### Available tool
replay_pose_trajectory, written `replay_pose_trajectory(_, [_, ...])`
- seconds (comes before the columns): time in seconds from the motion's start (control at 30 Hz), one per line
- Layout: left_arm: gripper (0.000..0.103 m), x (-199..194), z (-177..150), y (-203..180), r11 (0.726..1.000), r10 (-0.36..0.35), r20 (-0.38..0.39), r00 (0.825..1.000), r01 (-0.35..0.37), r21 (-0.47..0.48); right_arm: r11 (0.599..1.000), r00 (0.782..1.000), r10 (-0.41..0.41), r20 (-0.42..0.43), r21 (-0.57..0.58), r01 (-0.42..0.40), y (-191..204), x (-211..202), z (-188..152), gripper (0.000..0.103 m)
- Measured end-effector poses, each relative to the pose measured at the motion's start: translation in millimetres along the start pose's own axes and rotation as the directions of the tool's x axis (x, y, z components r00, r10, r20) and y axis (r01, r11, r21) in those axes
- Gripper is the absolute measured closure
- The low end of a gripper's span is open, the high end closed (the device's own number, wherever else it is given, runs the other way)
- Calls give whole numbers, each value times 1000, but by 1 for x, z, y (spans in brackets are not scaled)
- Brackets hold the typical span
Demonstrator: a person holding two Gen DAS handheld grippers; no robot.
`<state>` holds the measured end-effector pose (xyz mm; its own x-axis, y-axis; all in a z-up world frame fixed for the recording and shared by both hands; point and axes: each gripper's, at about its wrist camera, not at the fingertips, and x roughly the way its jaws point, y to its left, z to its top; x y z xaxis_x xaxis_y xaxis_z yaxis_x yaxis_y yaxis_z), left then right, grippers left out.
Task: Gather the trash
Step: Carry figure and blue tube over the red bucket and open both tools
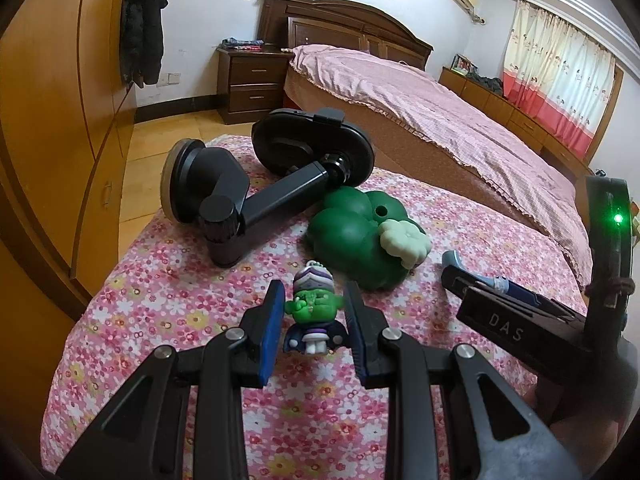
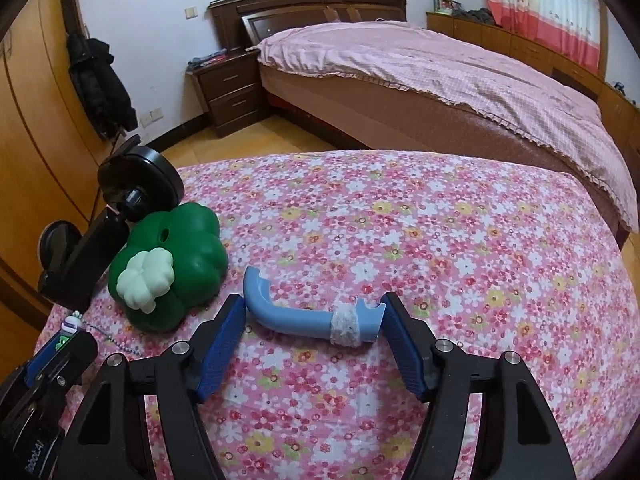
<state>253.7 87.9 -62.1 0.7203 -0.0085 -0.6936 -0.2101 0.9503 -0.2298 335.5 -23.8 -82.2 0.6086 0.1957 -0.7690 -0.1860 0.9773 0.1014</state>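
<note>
1. Keychain figure (image 1: 314,312), green-faced with a purple cap and cape, stands upright between the blue pads of the left gripper (image 1: 314,286), on the floral cloth (image 1: 160,300).
2. The left claw is narrowed to a small gap, and its two pads sit against the figure's sides, clamping it. In the right wrist view, the figure's bead chain trails on the cloth beside that claw.
3. The right gripper (image 2: 314,299) stands wide open and points down at the same cloth.
4. A light-blue curved tube (image 2: 296,320), with a band of pale grey wrap near one end, lies crosswise between the right claw's fingertips. Its bent end is just beside the left finger and its wrapped end is just beside the right finger. The tube rests on the cloth and is not lifted.
5. A dark green clover-shaped toy (image 2: 176,256) with a pale green flower on top lies ahead and to the left of the right claw. From the left claw it lies just ahead and slightly to the right.
6. A black suction-cup phone mount (image 1: 248,192) lies on its side beyond the left claw, further out than the green toy and touching it.
7. Well beyond both claws is a bed (image 2: 440,80) with a pink checked cover, and a dark nightstand (image 1: 250,84) stands at its head.
</note>
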Motion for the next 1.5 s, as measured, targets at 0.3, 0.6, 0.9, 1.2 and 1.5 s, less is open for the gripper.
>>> replay_pose_trajectory(0.3, [73, -3, -1, -4, 999, -33, 7, 999, 33, 16, 998, 999, 53, 1, 29, -53, -20, -35, -23, 33])
replay_pose_trajectory(0.6, [73, -10, -6, -15, 996, -66, 29, 997, 65, 54, 992, 997, 58, 43, 111, -62, -59, -96, -56, 33])
replay_pose_trajectory(0.9, [73, -24, -12, -39, 987, -103, 43, 994, 96, 128, 979, 992, 33, 122, 197, -57, -97, -168, -96, 33])
replay_pose_trajectory(1.2, [73, -56, -21, -75, 960, -213, 12, 977, 207, 190, 961, 984, -9, 175, 275, -40, -126, -220, -135, 33])
replay_pose_trajectory(1.5, [73, -93, -44, -117, 920, -321, -25, 947, 318, 230, 940, 980, -46, 193, 339, -23, -157, -249, -166, 33])
